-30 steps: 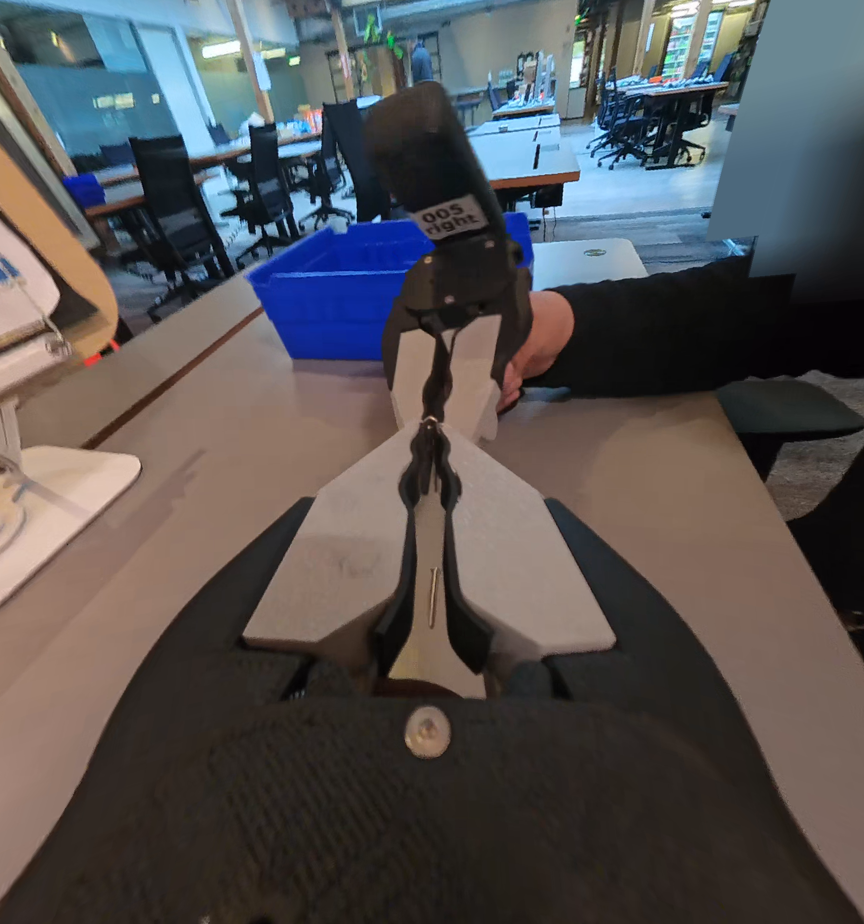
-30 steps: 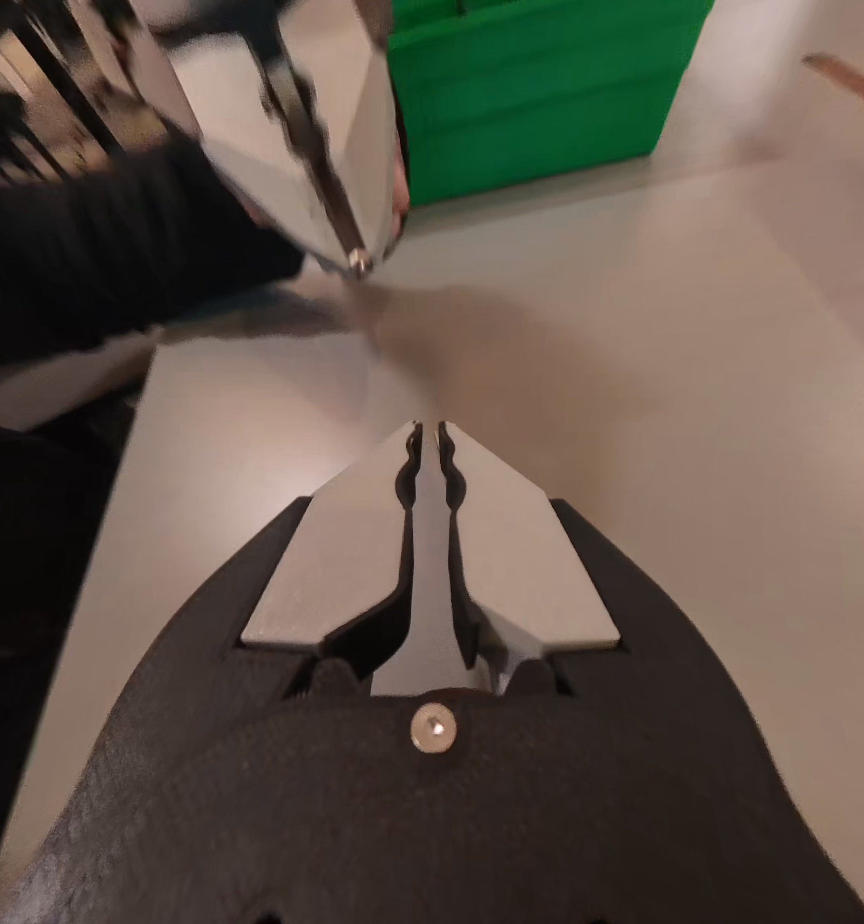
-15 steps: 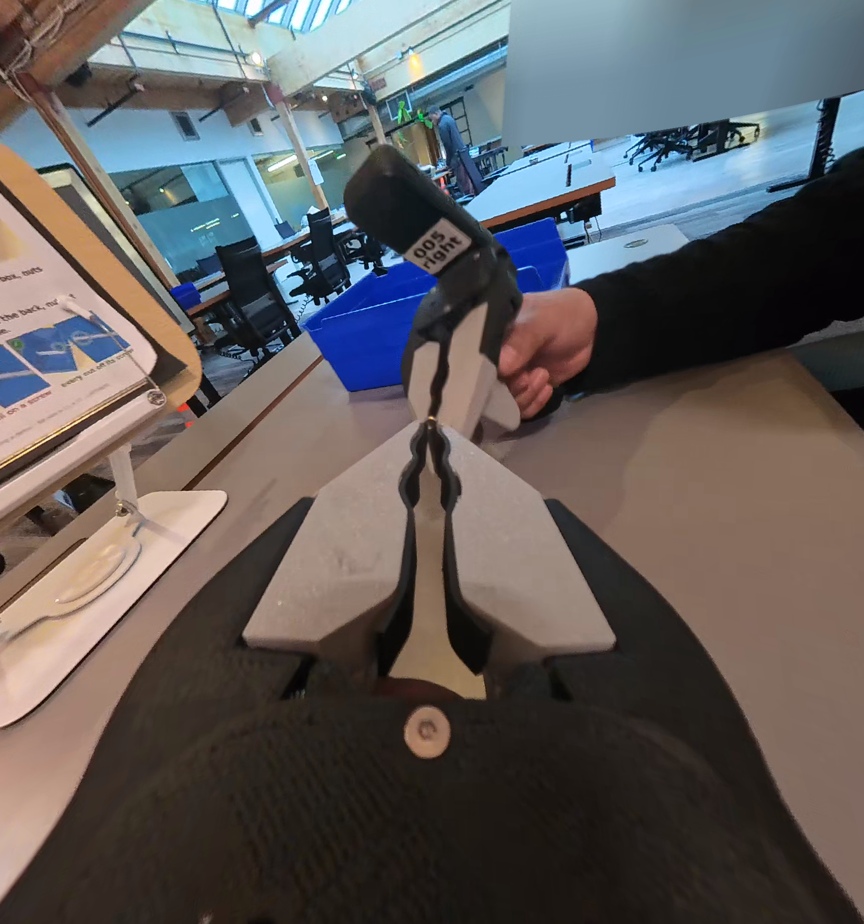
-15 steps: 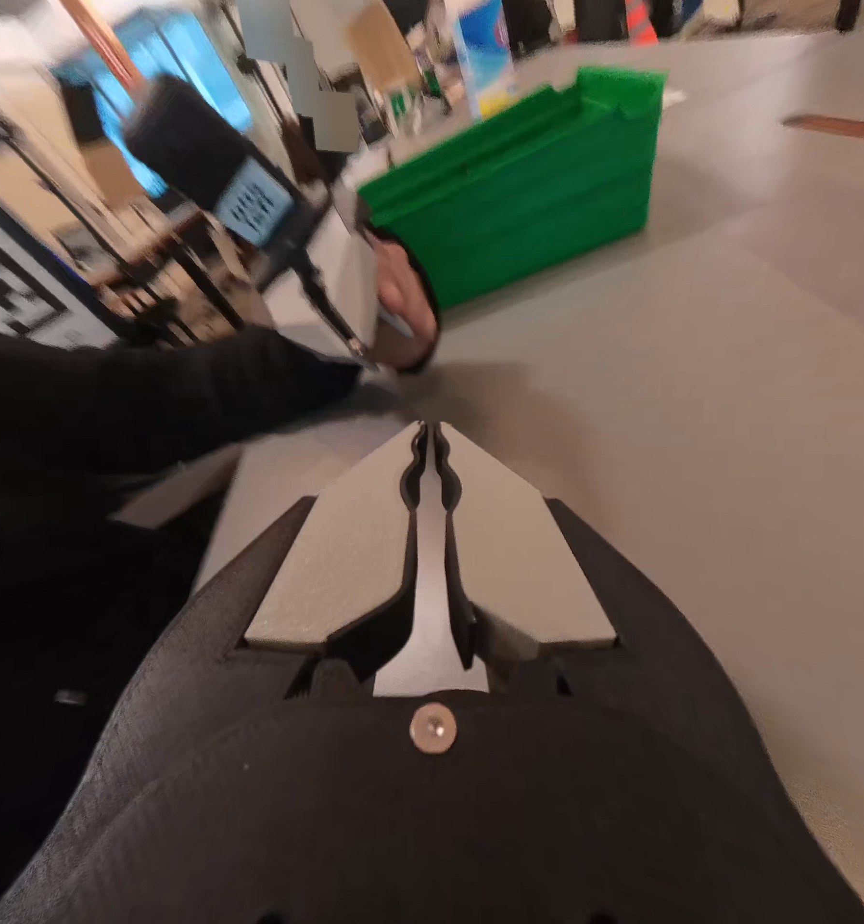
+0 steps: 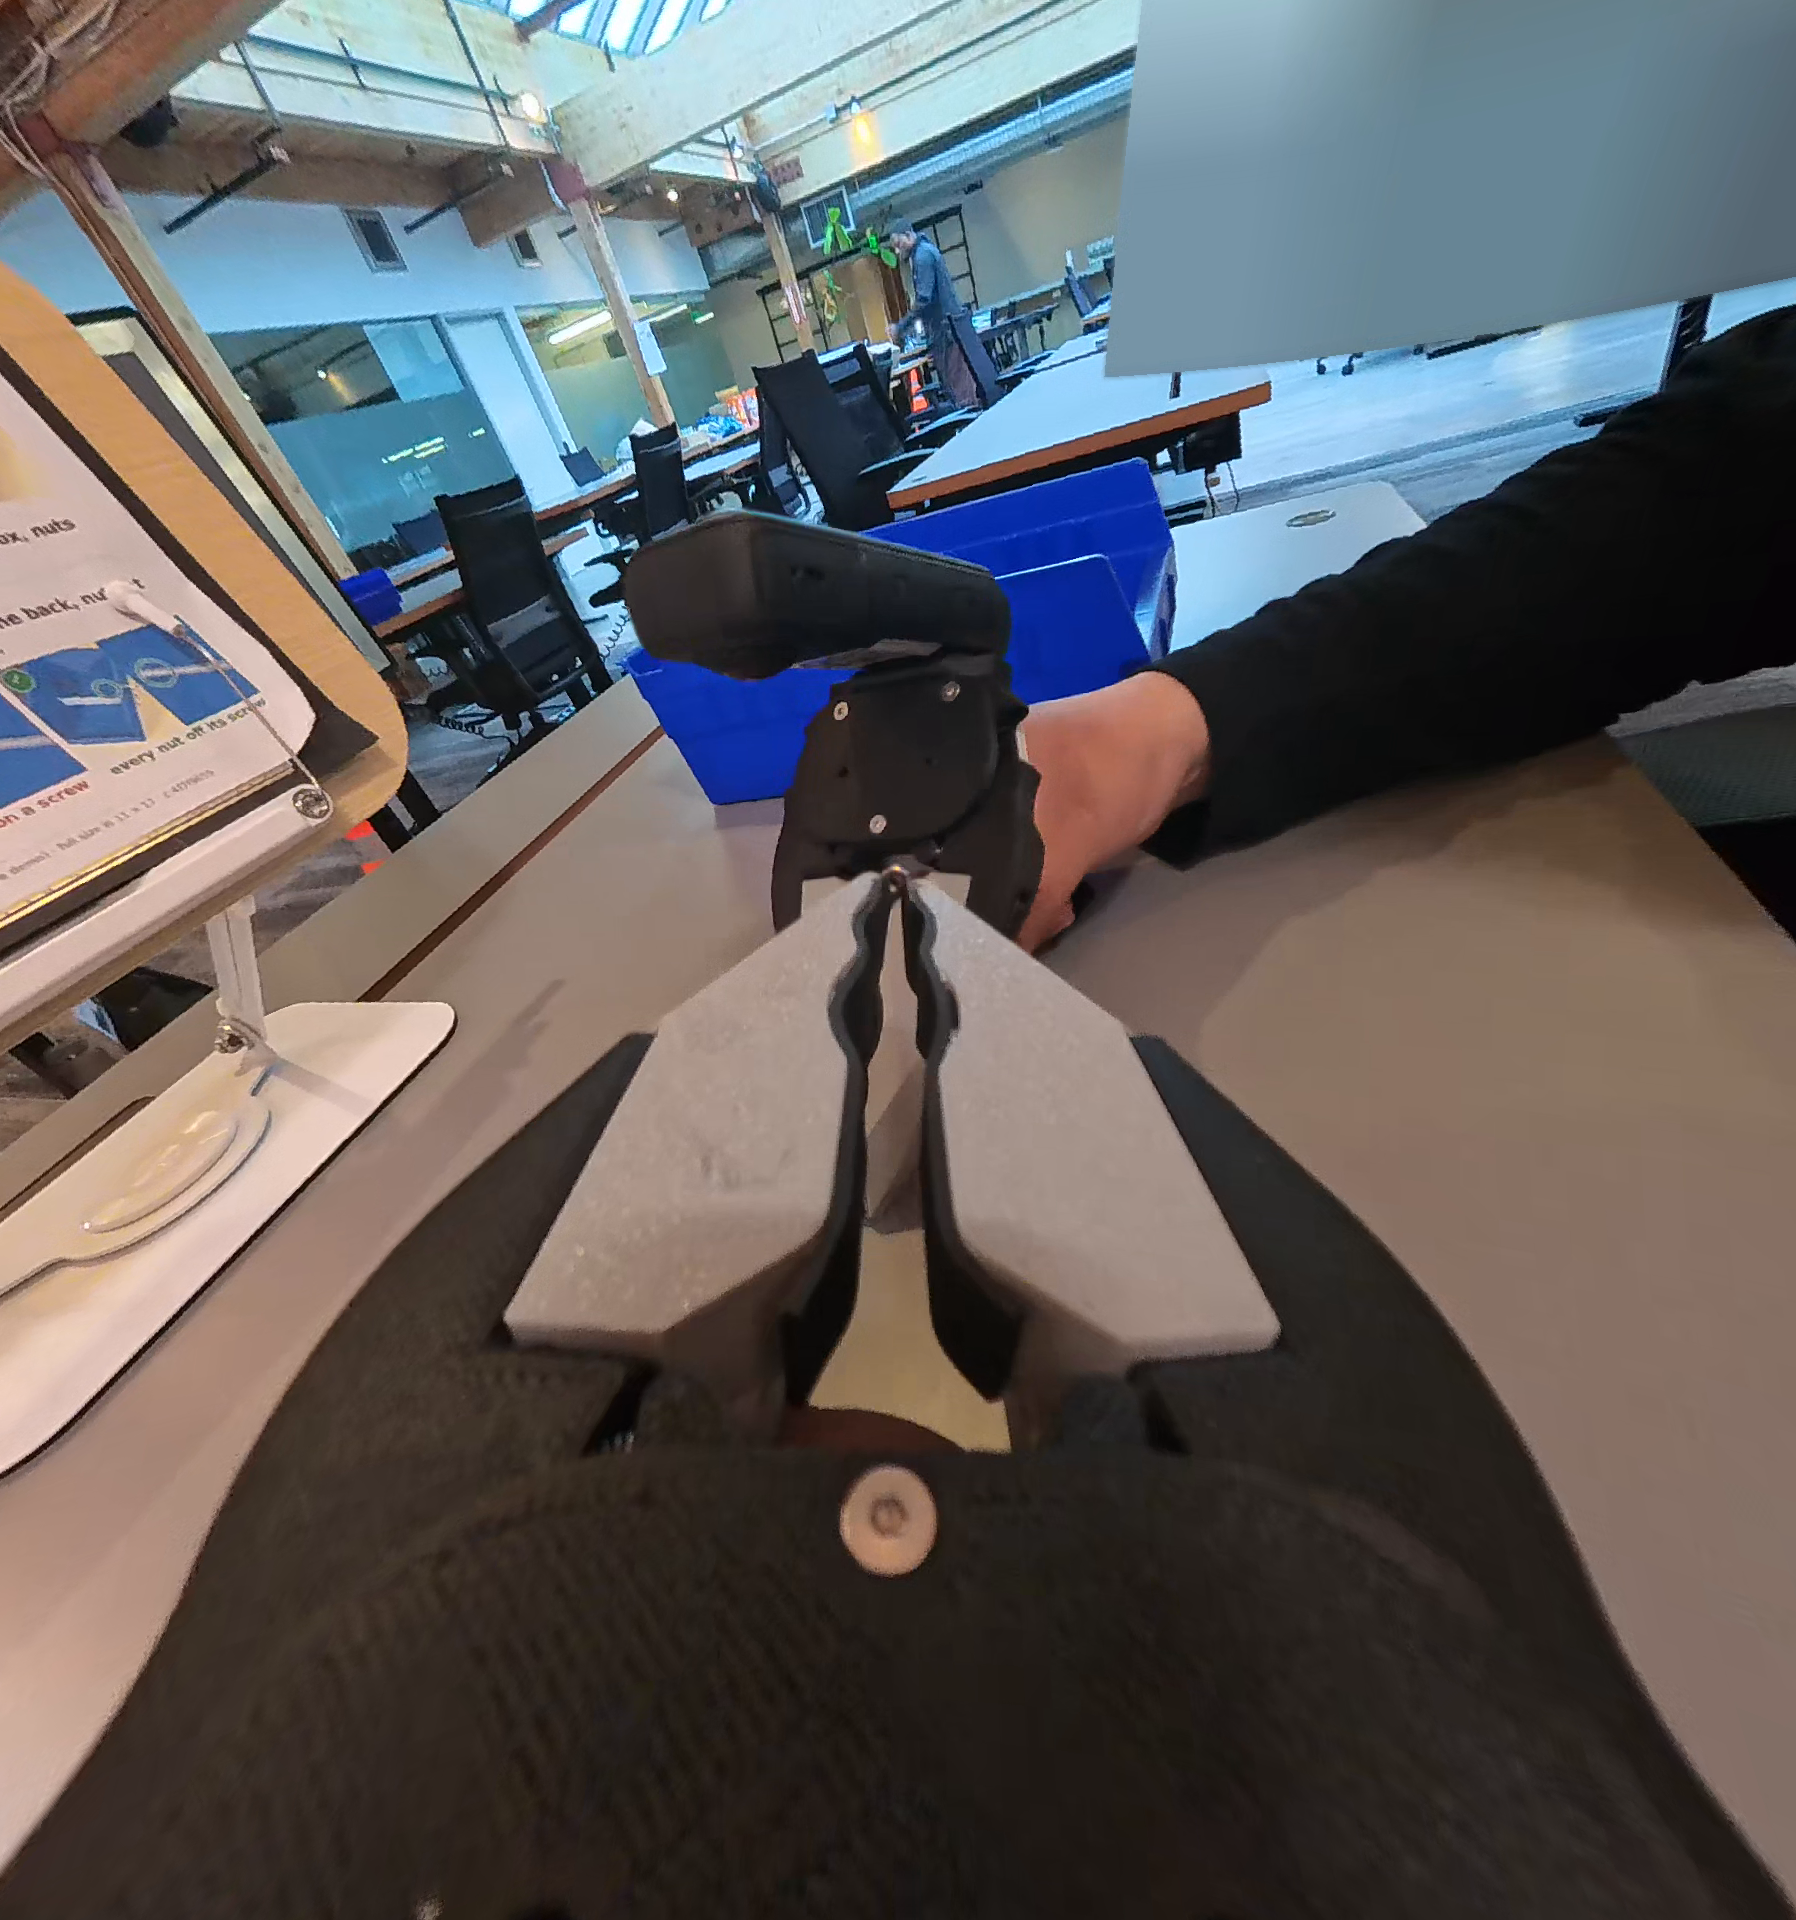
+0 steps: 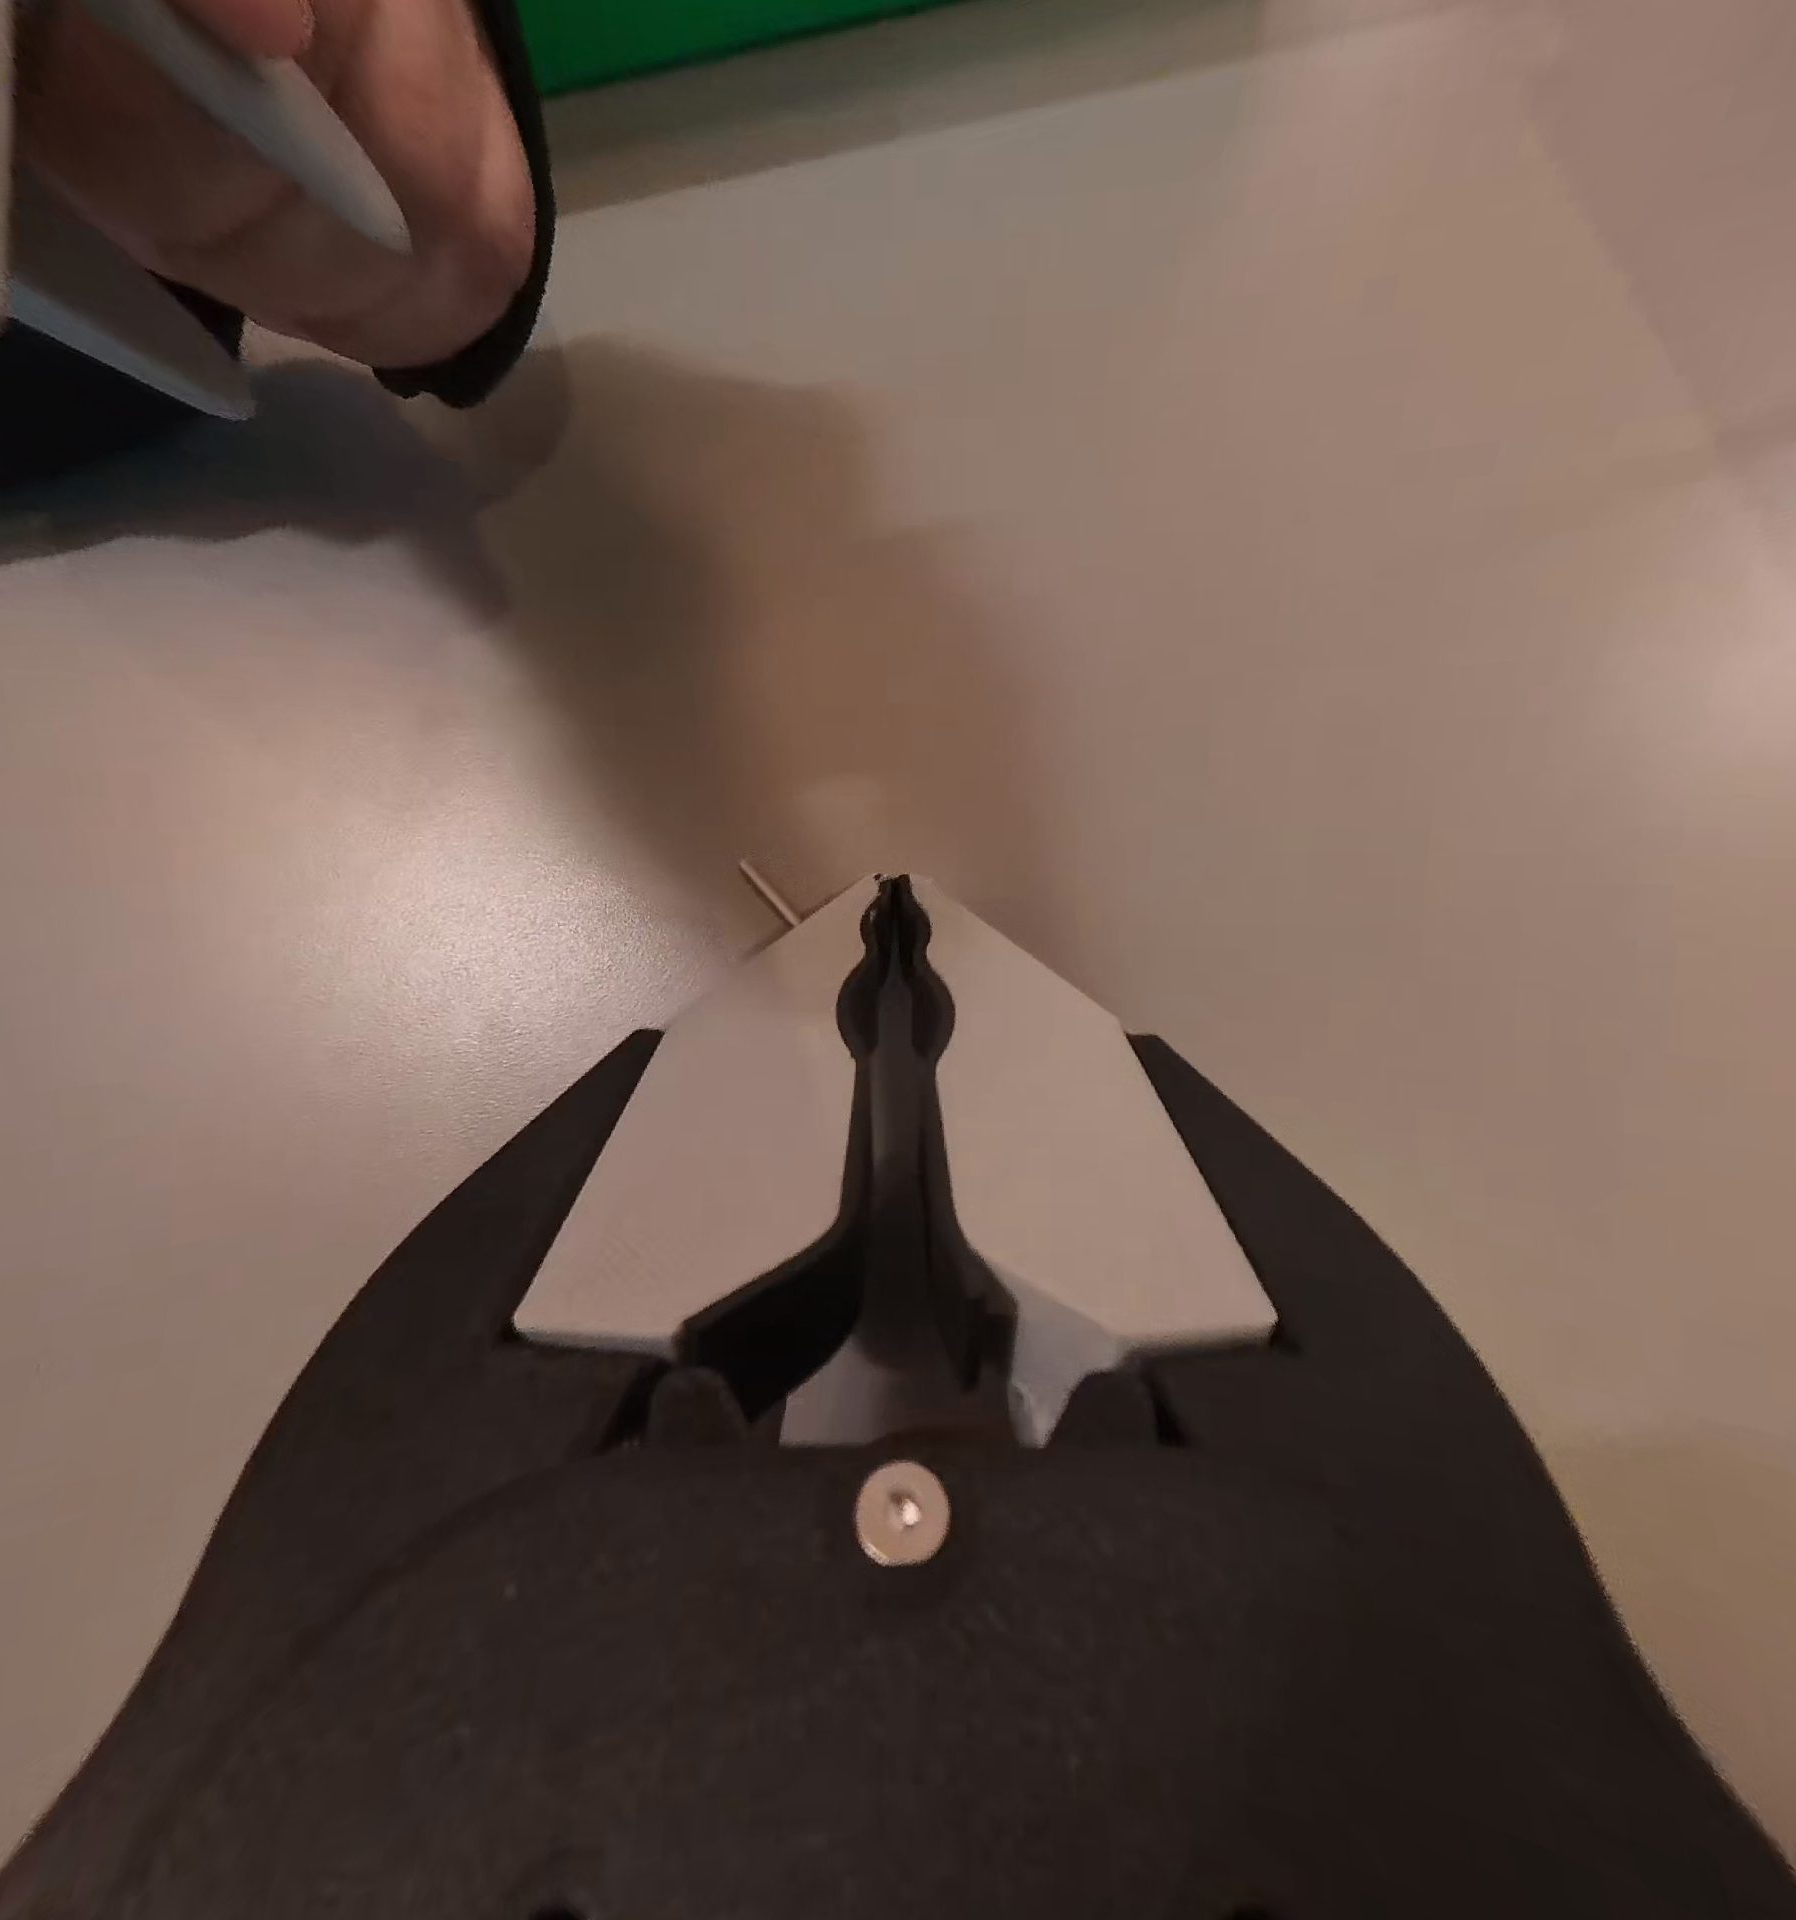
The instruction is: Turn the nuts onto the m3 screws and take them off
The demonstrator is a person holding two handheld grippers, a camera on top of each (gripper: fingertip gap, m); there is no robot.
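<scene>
Setting: open-plan workshop; a grey table (image 5: 1393, 1143) carries the work, with office chairs and desks beyond.
Bins: a blue bin (image 5: 1081, 582) sits at 12 o'clock in the left wrist view, and a green bin (image 6: 717, 42) at 12 o'clock in the right wrist view. They probably serve as supply and return boxes.
Sign stand (image 5: 146, 727): at 9 o'clock in the left wrist view, tilted toward the worker for reference.
Left gripper (image 5: 894, 904): fingers drawn together, pinching a small metal part (image 5: 895, 881) at the very tips. Whether it is a nut or a screw head cannot be told.
Right gripper (image 6: 899, 888): tips pressed together. It is too small to tell whether anything is between them.
Screw (image 6: 766, 886): a thin shaft shows at 11 o'clock of the right tips. Held or lying on the table cannot be told.
Arrangement: the grippers meet tip to tip low over the table, apparently so that one part stays fixed while the other is turned.
Right hand (image 5: 1112, 790): wrapped round its handle, resting on the table, likely for steadiness.
</scene>
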